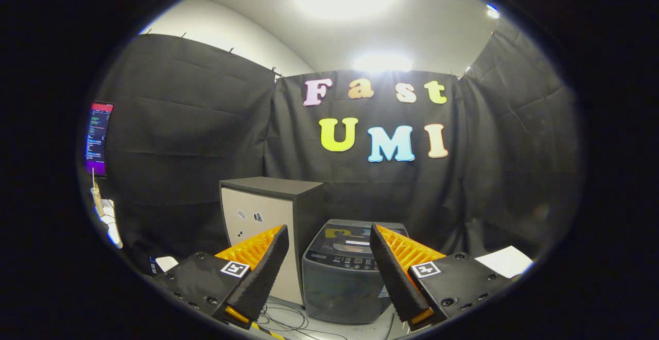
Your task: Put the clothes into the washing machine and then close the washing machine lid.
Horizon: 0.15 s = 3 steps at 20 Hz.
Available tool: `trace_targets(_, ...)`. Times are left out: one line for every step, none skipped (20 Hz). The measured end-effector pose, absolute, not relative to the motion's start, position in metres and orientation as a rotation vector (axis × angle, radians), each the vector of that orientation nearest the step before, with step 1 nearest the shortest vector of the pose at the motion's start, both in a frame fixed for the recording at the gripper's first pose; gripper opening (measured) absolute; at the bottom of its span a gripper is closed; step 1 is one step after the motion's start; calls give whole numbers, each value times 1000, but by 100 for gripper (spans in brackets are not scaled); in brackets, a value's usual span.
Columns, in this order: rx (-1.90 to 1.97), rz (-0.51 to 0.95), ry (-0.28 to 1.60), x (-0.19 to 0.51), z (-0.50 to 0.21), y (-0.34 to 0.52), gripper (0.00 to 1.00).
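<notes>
- Cabinet [260, 216]: tall boxy unit, pale front and dark top, left of centre in the frame, standing just beside the washer.
- Washing machine [342, 273]: grey top-loader, lower centre of the frame, seen beyond and between the fingers. Its lid [350, 237] looks to lie flat, apparently closed. Judged rigid and heavy; the lid likely hinges at the back, so its front edge is the place to take hold.
- Gripper [329, 268]: fingers spread wide apart, holding nothing.
- White sheet [504, 261]: lower right of the frame, flat.
- Clothes: none identifiable here; expected soft, light and limp, best pinched at a bunched fold.
</notes>
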<state>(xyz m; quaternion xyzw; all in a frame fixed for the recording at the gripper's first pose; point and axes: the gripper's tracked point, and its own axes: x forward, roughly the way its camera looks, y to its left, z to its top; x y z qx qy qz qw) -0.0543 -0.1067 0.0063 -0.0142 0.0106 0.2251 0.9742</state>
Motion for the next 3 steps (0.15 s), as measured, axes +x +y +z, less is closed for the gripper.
trace_targets(-27, 459, 23, -55, 7, -106, 98)
trace_targets(-31, 461, 26, -54, 7, -105, 98)
trace_targets(-34, 463, 29, -54, 7, -104, 98)
